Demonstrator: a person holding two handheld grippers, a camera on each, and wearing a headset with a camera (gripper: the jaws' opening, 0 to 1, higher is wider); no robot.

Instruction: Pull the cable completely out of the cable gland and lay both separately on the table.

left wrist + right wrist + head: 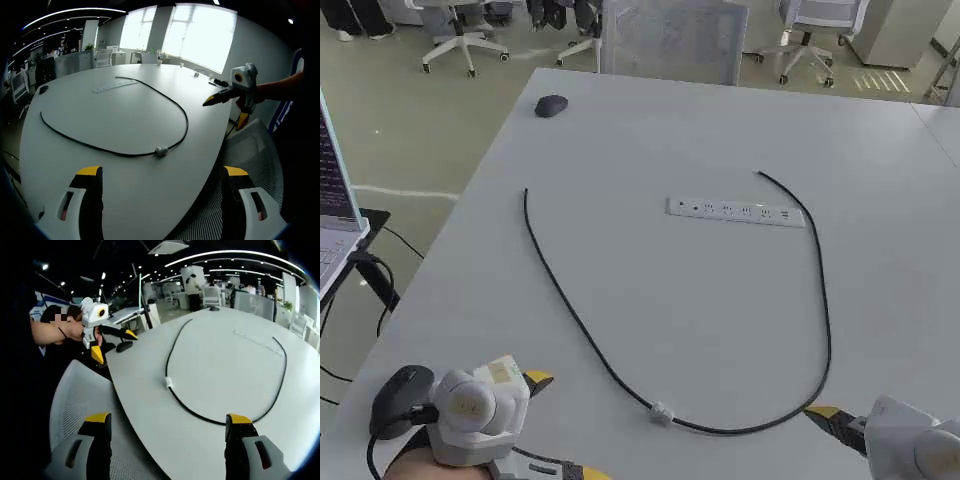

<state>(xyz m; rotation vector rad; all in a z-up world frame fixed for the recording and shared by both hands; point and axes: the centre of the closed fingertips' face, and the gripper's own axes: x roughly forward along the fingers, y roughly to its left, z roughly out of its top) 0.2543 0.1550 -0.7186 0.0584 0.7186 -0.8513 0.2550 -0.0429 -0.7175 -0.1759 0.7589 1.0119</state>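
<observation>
Head view: black cable lay in an open loop on the white table, with the gland threaded on it at the near bend. Left gripper and right gripper each had jaws spread wide, holding nothing. The gland sat between them, clear of both. A power strip lay across the loop's far side.

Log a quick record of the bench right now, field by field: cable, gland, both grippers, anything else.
cable: black, lying in an open loop on the table
cable gland: white, on the cable at its near bend
left gripper: open, holding nothing
right gripper: open, holding nothing
also there: power strip, mouse
</observation>
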